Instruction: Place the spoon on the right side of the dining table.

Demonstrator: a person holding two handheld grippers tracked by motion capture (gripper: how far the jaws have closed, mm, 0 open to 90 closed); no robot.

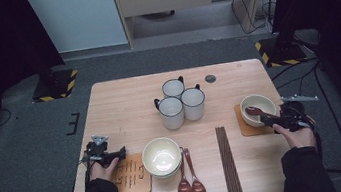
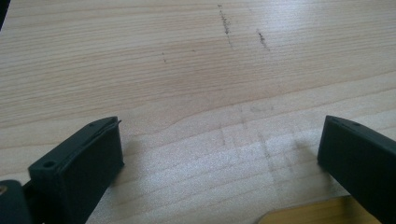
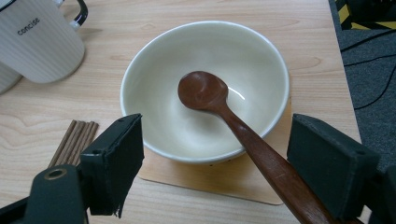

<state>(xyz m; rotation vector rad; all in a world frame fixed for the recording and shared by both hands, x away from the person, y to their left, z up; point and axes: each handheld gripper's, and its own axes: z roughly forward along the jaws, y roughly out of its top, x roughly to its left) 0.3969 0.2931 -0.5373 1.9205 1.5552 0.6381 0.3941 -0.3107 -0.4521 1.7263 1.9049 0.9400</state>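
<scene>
A cream bowl (image 1: pixel 260 102) (image 3: pixel 159 93) sits on a wooden coaster (image 1: pixel 245 129) (image 3: pixel 224 179) at the table's right side. A dark wooden spoon (image 1: pixel 253 111) (image 3: pixel 203 91) lies in it, head inside, handle leaning over the near rim. My right gripper (image 1: pixel 275 120) (image 3: pixel 215 144) is open, jaws wide apart, and the handle runs between them close to the right jaw. My left gripper (image 1: pixel 116 154) (image 2: pixel 219 140) is open over bare table at the left. A corner of a second coaster (image 1: pixel 131 174) (image 2: pixel 317 214) lies just below it.
Three white mugs (image 1: pixel 179 102) cluster at the table's centre; one mug (image 3: pixel 37 42) stands left of the bowl. Stacked cream bowls (image 1: pixel 162 156), two wooden spoons (image 1: pixel 191 186) and a bundle of chopsticks (image 1: pixel 228 161) (image 3: pixel 74 140) lie along the near edge.
</scene>
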